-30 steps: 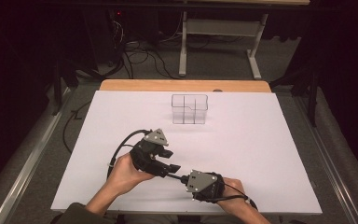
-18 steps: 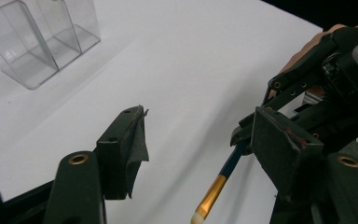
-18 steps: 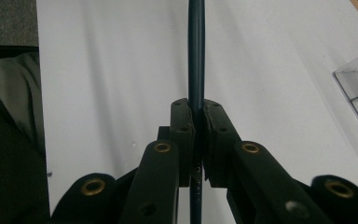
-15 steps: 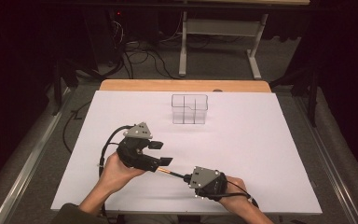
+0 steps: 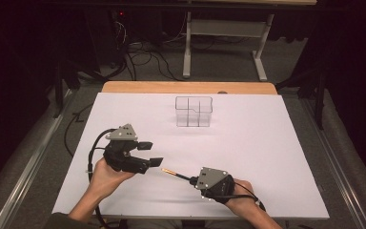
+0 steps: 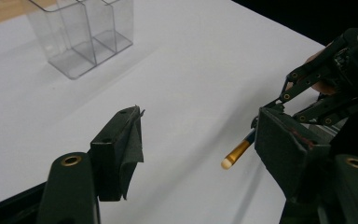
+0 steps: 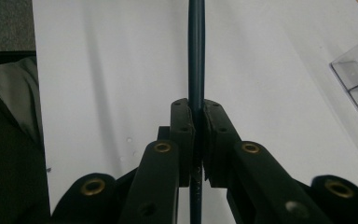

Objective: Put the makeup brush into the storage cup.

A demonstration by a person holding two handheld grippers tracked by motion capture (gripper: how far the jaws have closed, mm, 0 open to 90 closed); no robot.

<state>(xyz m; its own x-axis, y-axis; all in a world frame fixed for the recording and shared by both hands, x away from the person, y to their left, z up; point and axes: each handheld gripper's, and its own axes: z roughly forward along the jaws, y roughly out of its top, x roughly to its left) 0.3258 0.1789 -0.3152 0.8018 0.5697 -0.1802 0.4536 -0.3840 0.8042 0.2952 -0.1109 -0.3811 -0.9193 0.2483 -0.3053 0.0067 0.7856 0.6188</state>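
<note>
- Since a second ago, the left gripper (image 5: 153, 152) has drawn away to the left side of the white table (image 5: 276, 157); earlier its jaws sat right at the tip of the brush, and now a clear gap of bare table lies between them.
- Its jaws have just been opening and now stand wide apart with nothing between them; in the left gripper view (image 6: 198, 140) the brush tip (image 6: 235, 153) floats free in the gap ahead, touching neither pad.
- The right gripper (image 5: 190, 180) has hardly shifted, low on the table near the person's edge.
- Its jaws are pressed tight on the dark handle of the brush (image 5: 174, 173); the right gripper view (image 7: 196, 140) shows the handle (image 7: 196, 56) pinched between the two pads and running straight out ahead.
- The brush lies nearly level just above the table, its long axis running from the right gripper up and to the left in the high view, its gold band and pale tip pointing at the left gripper.
- The clear plastic organiser (image 5: 193, 111) stands well apart, toward the far edge of the table.
</note>
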